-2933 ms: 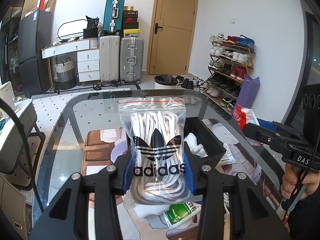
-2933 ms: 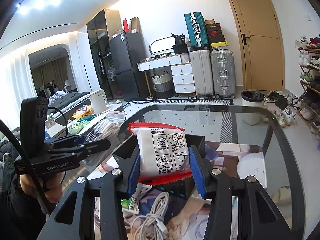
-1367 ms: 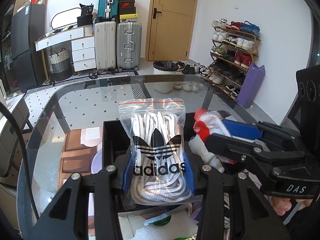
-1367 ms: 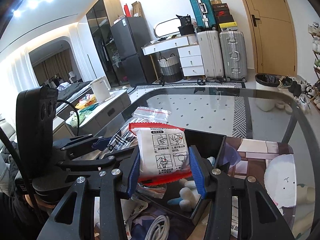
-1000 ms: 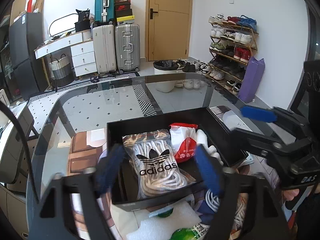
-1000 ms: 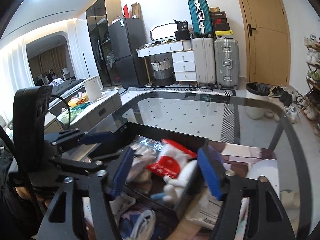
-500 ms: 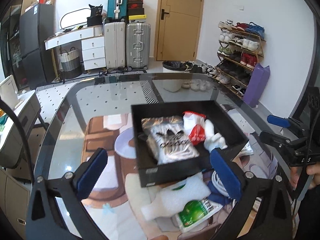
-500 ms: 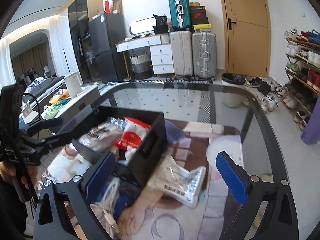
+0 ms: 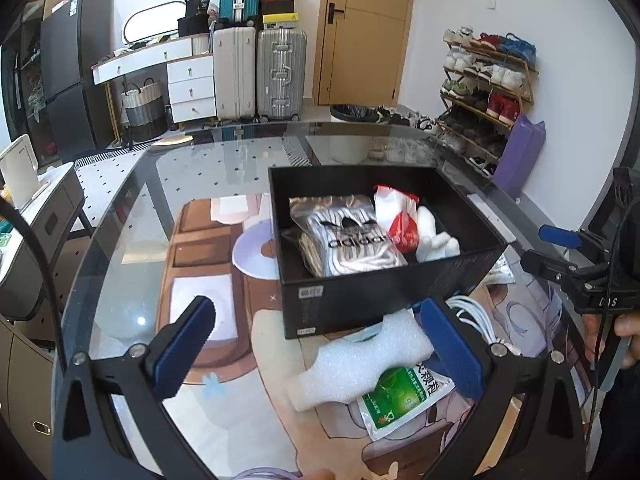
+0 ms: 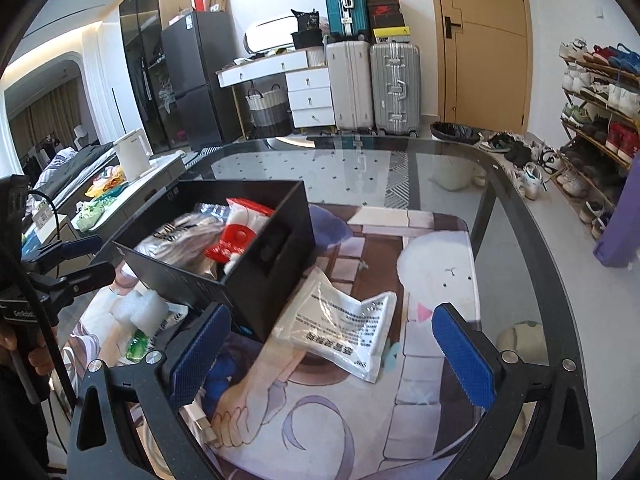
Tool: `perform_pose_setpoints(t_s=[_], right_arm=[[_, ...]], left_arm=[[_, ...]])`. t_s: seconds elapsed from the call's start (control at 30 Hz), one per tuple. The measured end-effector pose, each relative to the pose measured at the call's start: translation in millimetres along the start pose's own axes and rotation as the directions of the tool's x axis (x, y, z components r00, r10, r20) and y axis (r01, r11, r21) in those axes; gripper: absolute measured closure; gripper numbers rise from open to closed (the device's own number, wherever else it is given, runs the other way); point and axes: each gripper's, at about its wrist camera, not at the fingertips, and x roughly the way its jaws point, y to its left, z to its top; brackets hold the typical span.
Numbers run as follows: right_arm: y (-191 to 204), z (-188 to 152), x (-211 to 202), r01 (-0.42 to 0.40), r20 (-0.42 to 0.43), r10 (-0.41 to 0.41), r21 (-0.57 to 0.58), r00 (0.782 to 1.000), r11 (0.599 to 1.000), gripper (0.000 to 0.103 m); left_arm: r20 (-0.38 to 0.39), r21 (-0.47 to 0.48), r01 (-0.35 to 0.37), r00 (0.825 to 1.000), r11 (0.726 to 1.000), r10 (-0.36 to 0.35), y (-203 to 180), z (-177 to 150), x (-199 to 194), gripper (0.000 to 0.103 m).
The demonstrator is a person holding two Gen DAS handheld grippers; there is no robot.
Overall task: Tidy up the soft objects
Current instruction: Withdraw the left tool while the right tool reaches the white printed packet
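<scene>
Glass counter [image 9: 132, 248] over cartoon-print mat. Black box [image 9: 384, 292] on it, holding bagged laces [image 9: 344, 236], red-white packet [image 9: 400, 216]. Left gripper [image 9: 320, 340], right gripper [image 10: 332, 344]: jaws just opened wide, empty. Suitcases [image 9: 256, 72], door [image 9: 364, 28], shoe rack [image 9: 484, 92] behind.

The black box [image 10: 260, 280] hides the white cable [image 10: 196, 416] (mostly).

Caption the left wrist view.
Open left gripper over foam beside the black box holding bagged laces.
</scene>
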Motion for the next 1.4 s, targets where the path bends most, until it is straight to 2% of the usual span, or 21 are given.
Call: perform_pose_setpoints(t_s=[0.3,0.47,0.8,0.9,1.23,1.4], right_arm=[[-12.6,-1.1,24.2,0.046,-0.109,-0.039,0.058,0.993,0.997,0.001],[-13.2,1.4,39.7,0.066,-0.142,-0.055,0.072,0.988,0.995,0.001],[-5.0,5.0,70.1,0.09,-0.187,-0.08,0.049,0.979,0.995,0.001],[-3.6,3.7,77.5,0.119,-0.199,-0.112,0.024,0.974,0.993,0.001],[-20.6,-0.2,77.0,0.136,-0.213,-0.126,0.034,0.969,0.99,0.001],[-19.1,2.8,75.6,0.111,-0.199,-0.1,0.048,0.975,0.993,0.001]], left_arm=[[-0.03,0.009,0.001,1.0,1.0,-0.001,-3.5,-6.5,8.5,0.0],[-0.032,0.01,-0.001,0.999,1.0,0.001,-3.5,-7.0,8.8,0.0],[-0.046,0.01,-0.005,0.999,1.0,0.006,-0.2,-9.9,13.3,0.0],[-0.054,0.004,-0.007,0.999,1.0,0.007,2.4,-10.5,15.9,0.0],[-0.068,0.003,-0.002,0.998,1.0,0.003,2.8,-11.9,19.7,0.0],[-0.07,0.005,-0.001,0.998,1.0,0.001,1.2,-11.5,19.5,0.0]])
